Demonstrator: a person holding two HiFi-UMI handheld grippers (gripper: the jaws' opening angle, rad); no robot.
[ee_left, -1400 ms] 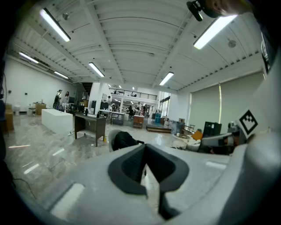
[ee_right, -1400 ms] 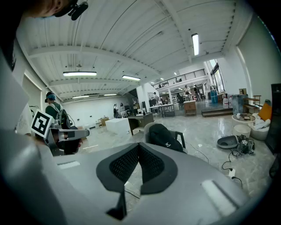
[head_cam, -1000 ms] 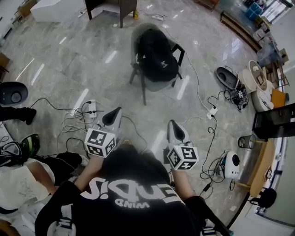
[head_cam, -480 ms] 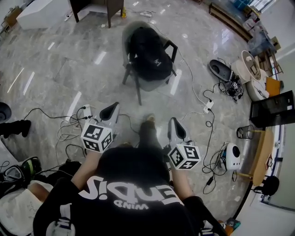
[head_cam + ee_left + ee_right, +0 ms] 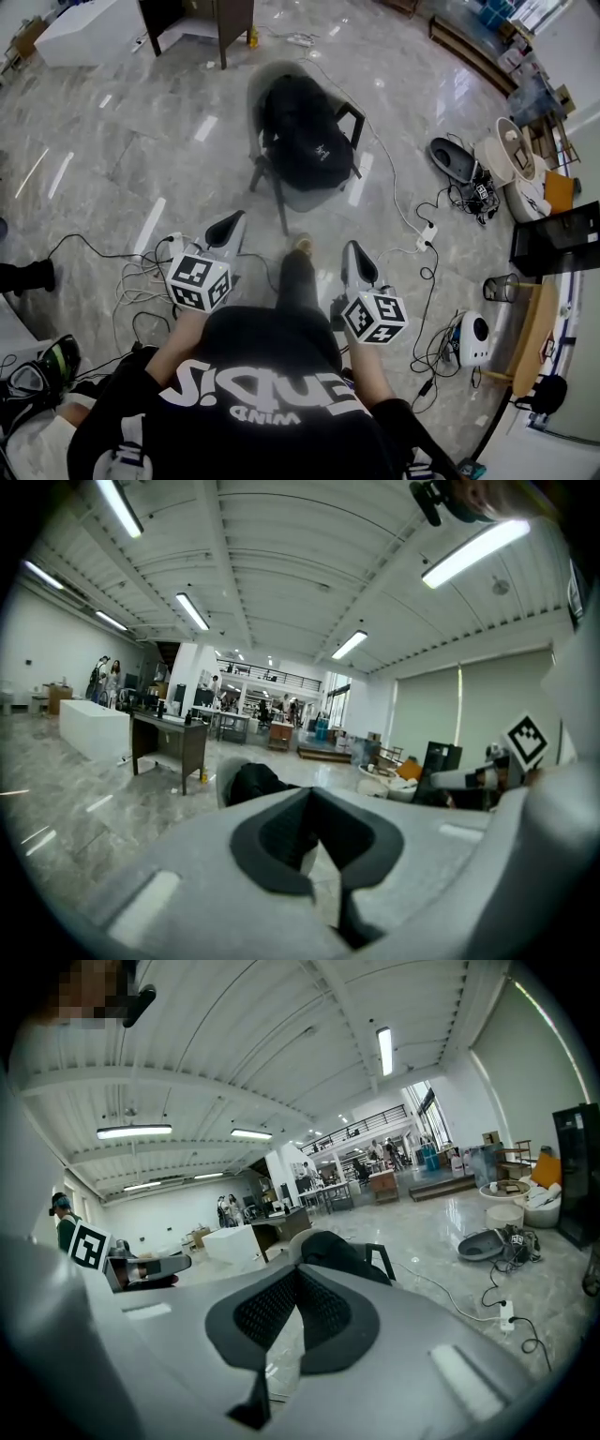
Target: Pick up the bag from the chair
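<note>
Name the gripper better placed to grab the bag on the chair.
Right, narrowly. Both left gripper and right gripper are shut, empty and short of the chair; the bag shows fuller, almost straight ahead, in the right gripper view.

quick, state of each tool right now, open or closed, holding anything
Left tool: closed, holding nothing.
Right tool: closed, holding nothing.
</note>
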